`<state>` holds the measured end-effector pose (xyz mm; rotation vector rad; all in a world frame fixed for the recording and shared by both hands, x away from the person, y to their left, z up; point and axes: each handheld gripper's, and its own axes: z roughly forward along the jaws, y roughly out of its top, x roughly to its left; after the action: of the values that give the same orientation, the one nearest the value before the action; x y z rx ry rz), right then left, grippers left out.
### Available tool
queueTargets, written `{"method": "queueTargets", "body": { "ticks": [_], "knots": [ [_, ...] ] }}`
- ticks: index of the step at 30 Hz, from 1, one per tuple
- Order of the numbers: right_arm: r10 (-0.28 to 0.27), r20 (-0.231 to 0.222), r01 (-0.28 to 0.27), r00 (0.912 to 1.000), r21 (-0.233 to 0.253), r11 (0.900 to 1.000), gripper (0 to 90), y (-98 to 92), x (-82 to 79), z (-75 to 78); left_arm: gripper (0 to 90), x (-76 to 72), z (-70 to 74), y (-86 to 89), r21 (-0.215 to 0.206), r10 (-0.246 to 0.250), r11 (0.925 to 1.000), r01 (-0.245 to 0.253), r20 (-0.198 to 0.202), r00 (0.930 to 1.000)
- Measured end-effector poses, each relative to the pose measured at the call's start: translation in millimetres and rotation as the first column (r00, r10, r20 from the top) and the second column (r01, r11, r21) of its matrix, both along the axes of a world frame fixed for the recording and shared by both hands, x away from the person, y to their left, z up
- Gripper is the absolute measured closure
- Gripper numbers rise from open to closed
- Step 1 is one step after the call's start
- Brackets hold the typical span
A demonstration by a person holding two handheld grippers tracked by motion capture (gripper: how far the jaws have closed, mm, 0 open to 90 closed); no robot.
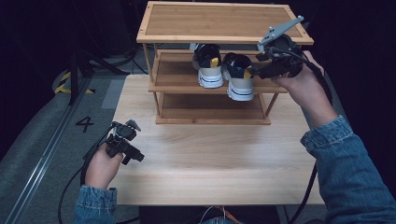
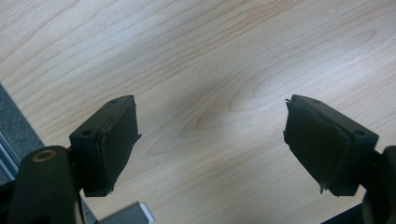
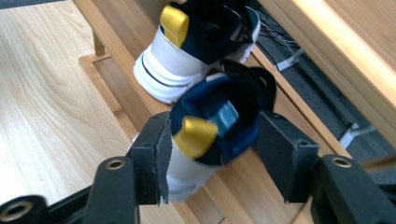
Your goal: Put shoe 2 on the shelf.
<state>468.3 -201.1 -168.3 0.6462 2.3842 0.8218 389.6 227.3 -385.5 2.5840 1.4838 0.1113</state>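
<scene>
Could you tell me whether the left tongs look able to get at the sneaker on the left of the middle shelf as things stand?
Probably yes. The left tongs hang open over bare table, and nothing lies between them and the left sneaker. Its heel faces the open shelf front, and the right tongs are at the other sneaker.

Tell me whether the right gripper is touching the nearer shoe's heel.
Cannot tell. In the right gripper view, the right gripper has its jaws either side of the nearer shoe; one looks pressed against the heel, the other shows a narrow gap.
</scene>
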Motion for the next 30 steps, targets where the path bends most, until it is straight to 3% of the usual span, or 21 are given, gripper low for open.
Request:
{"method": "queueTargets", "body": {
  "ticks": [6, 10, 13, 20, 26, 30],
  "knots": [
    [-0.001, -0.026, 0.001, 0.9997, 0.0, 1.0, 58.9, -12.0, -18.4, -9.0, 18.2, 8.5, -1.0, -10.7, 0.001, -0.025, 0.9997, 0.025, -0.008, 0.9996],
    [-0.016, -0.05, 0.016, 0.9986, 0.002, 1.0, 67.1, -12.6, -20.6, -18.0, 18.1, 11.7, -1.7, -15.0, -0.002, -0.038, 0.9993, 0.038, -0.006, 0.9992],
    [-0.03, -0.07, 0.03, 0.9971, -0.001, 1.0, 72.1, -11.3, -18.1, -29.5, 18.1, 13.2, -1.7, -16.8, 0.001, -0.042, 0.9991, 0.042, -0.008, 0.9991],
    [-0.032, -0.122, 0.032, 0.9921, -0.003, 0.999, 72.9, -2.5, -5.9, -52.5, 18.2, 12.8, -3.0, -15.5, 0.001, -0.04, 0.9992, 0.04, -0.011, 0.9991],
    [-0.05, -0.15, 0.053, 0.9875, 0.013, 0.999, 77.3, 2.1, 2.2, -57.6, 18.2, 8.6, -3.5, -10.5, 0.002, -0.027, 0.9996, 0.027, -0.011, 0.9996],
    [-0.054, -0.137, 0.055, 0.9892, 0.007, 0.998, 78.3, 6.2, 5.3, -58.9, 18.2, 3.7, -4.2, -6.8, -0.011, -0.002, 0.9999, 0.002, -0.027, 0.9996]
  ]
}}
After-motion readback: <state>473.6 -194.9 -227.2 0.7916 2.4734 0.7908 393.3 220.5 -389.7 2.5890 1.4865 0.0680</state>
